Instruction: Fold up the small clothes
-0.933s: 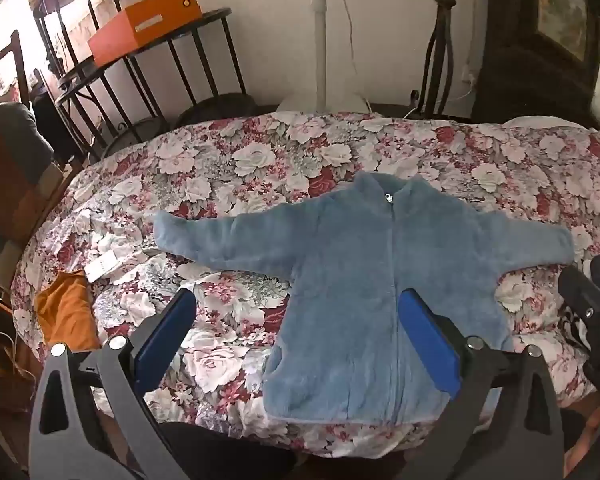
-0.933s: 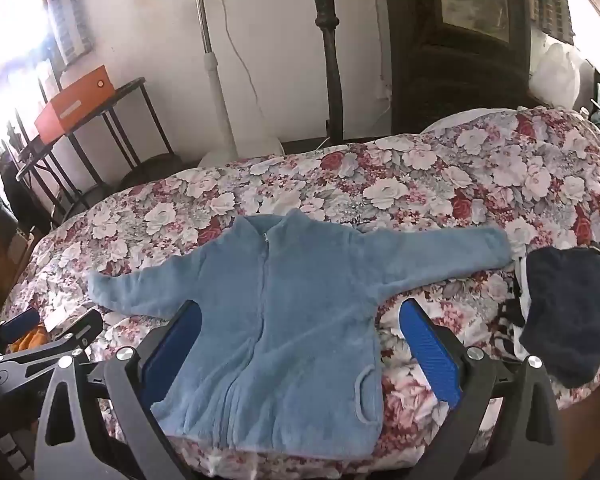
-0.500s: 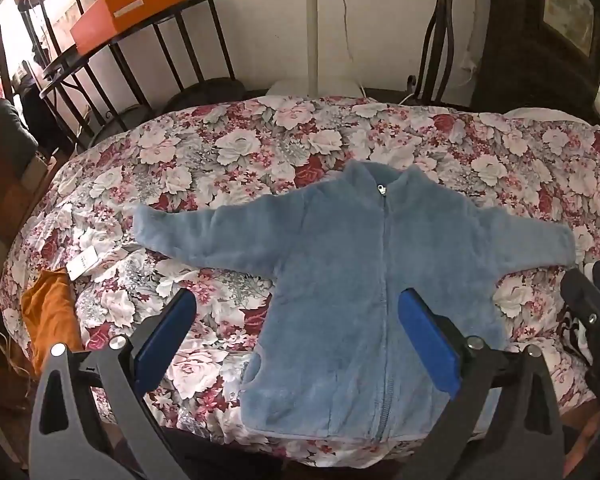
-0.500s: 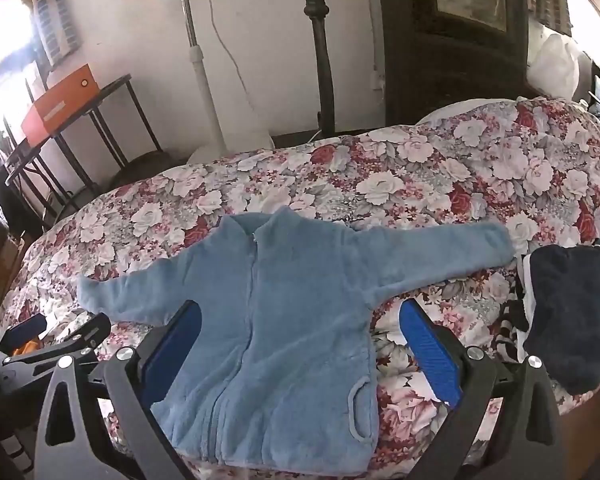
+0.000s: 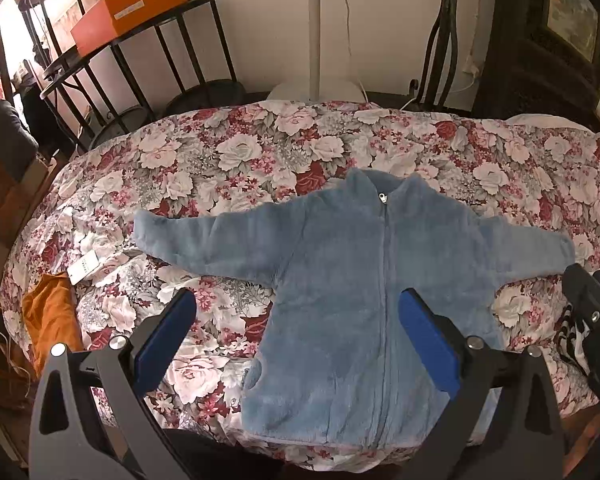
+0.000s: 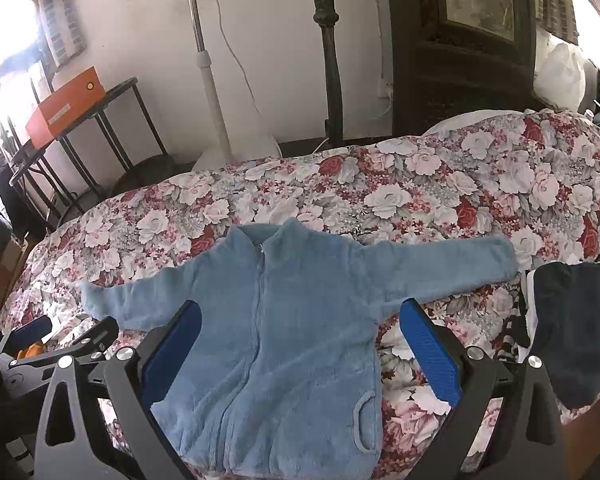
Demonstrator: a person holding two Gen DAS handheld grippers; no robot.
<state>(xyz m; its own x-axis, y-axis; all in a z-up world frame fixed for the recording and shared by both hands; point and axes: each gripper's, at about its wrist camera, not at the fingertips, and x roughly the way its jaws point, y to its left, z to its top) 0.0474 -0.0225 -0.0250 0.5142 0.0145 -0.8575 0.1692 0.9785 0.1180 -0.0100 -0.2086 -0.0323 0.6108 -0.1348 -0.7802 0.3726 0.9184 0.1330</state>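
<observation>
Nearest to me, my left gripper [image 5: 296, 336] hangs with its blue pads wide apart and nothing between them; my right gripper [image 6: 300, 340] is spread just as wide, also empty. Both sit above the near edge of the bed [image 5: 260, 160]. Under them the jacket [image 5: 364, 280] lies flat on the floral cover, zipped, front up, sleeves out to both sides, hem toward me. An orange cloth [image 5: 48, 316] lies at the left edge, a dark garment [image 6: 572, 328] beside the right cuff. Past the bed stand a fan pole [image 6: 208, 76] and an orange box [image 5: 128, 8] on a black table [image 5: 168, 12].
</observation>
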